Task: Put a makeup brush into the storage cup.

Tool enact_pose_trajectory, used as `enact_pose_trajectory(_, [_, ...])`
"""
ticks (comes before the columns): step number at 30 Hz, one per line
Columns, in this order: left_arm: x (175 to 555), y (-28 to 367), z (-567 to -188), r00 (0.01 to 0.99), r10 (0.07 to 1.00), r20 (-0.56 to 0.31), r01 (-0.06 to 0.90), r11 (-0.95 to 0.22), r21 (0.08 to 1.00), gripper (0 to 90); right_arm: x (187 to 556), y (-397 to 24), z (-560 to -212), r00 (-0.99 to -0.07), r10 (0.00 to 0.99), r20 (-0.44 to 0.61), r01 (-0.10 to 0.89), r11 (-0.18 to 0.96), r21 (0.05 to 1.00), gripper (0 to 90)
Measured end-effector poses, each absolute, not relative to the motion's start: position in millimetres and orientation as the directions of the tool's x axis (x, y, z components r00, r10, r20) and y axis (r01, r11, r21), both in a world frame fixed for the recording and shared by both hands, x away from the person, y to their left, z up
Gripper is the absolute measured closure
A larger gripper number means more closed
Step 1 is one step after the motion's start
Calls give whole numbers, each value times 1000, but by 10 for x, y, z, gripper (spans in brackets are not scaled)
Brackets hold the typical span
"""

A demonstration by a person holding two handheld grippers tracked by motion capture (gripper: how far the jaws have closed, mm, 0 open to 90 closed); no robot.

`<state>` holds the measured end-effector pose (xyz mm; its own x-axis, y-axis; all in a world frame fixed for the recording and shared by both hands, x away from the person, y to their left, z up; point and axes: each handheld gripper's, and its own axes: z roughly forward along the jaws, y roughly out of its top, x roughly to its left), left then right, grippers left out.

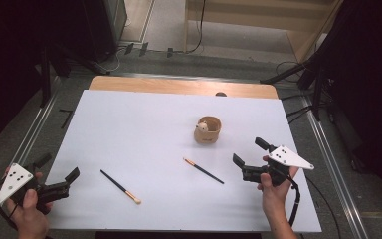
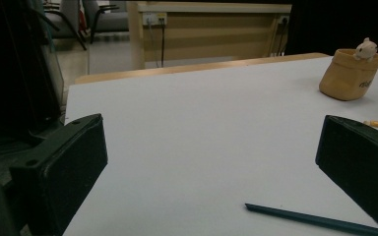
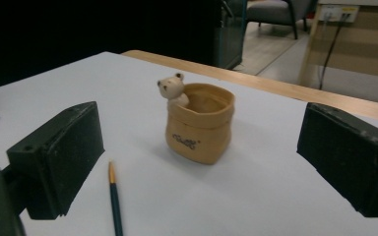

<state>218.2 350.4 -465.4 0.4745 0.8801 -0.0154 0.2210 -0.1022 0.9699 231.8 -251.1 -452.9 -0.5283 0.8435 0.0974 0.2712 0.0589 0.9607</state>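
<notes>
A tan sack-shaped cup [image 1: 208,130] with a small bear figure on its rim stands right of centre on the white table [image 1: 139,124]. Two thin dark brushes lie in front of it: one [image 1: 121,186] at the left with a pale tip, one [image 1: 203,171] near the middle with an orange end. My left gripper [image 1: 58,168] hovers open at the table's front left corner, facing the cup [image 2: 350,73] and the left brush [image 2: 315,220]. My right gripper [image 1: 249,152] is open at the front right. In its own view the cup [image 3: 200,123] stands between the jaws, farther off, with a brush [image 3: 114,196] below.
A strip of bare wood [image 1: 179,85] runs along the table's far edge. Metal rails [image 1: 328,149] flank both sides on the floor. Black stands and cables [image 1: 303,74] crowd the far corners. The white surface between the brushes and the far edge holds nothing but the cup.
</notes>
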Motion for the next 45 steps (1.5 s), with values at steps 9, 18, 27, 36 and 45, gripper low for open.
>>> enact_pose_trajectory(9, [2182, 3522, -4659, 473, 881, -23, 224, -95, 970, 0, 2507, -2293, -4495, -566, 818, 105, 293, 81, 953, 0])
enact_pose_trajectory(18, [2187, 3529, -4663, 474, 880, -26, 227, -94, 969, 0, 2682, -2094, -4446, -603, 794, 82, 340, 162, 927, 0])
enact_pose_trajectory(27, [2190, 3527, -4665, 476, 879, -20, 228, -101, 968, 0, 2793, -1937, -4455, -649, 757, 70, 401, 263, 877, 0])
enact_pose_trajectory(36, [2190, 3509, -4668, 479, 878, -12, 229, -112, 967, 0, 2911, -1781, -4513, -682, 728, 71, 472, 363, 804, 0])
enact_pose_trajectory(45, [2193, 3510, -4670, 478, 878, -10, 230, -114, 966, 0, 3026, -1658, -4568, -692, 718, 76, 562, 470, 680, 4])
